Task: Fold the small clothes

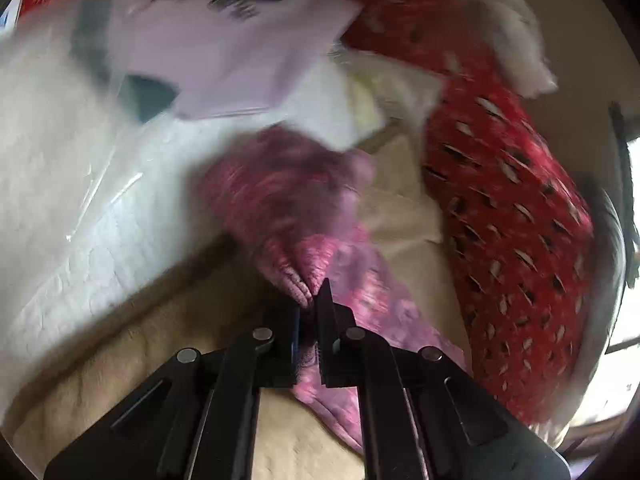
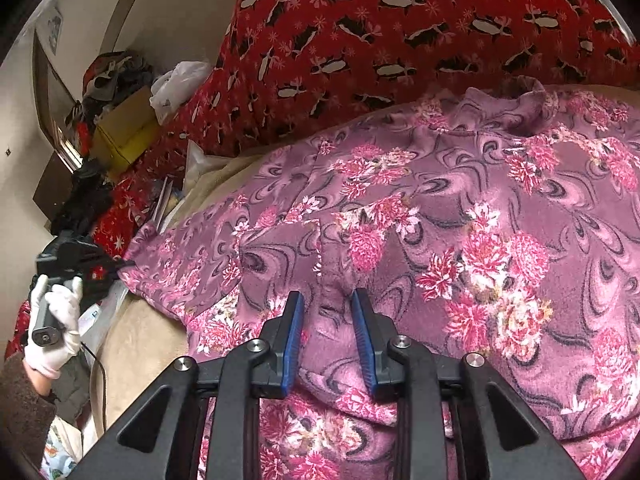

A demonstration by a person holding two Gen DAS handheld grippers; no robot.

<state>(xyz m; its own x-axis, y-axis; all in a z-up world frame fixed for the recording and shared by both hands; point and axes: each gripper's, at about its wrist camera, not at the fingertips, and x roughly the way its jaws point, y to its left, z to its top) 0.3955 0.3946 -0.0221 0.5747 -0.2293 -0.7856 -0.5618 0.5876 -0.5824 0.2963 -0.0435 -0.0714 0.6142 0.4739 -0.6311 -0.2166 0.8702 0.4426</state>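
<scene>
A purple garment with pink flowers (image 2: pixel 440 220) lies spread over a beige bed cover (image 2: pixel 136 344). My right gripper (image 2: pixel 326 304) sits low on its front part, blue pads closed against a raised fold of the cloth. In the right wrist view, at the far left, a white-gloved hand (image 2: pixel 56 320) holds my left gripper (image 2: pixel 122 266), which bites the garment's narrow end. The left wrist view is blurred: my left gripper (image 1: pixel 312 304) is shut on a bunched edge of the same garment (image 1: pixel 280 200), which trails away ahead and under the fingers.
A red blanket with black-and-white birds (image 2: pixel 400 40) is heaped behind the garment and runs down the right (image 1: pixel 500 220). White plastic and papers (image 1: pixel 80 200) lie on the left. A yellow box (image 2: pixel 124 132) and piled clothes stand by the wall.
</scene>
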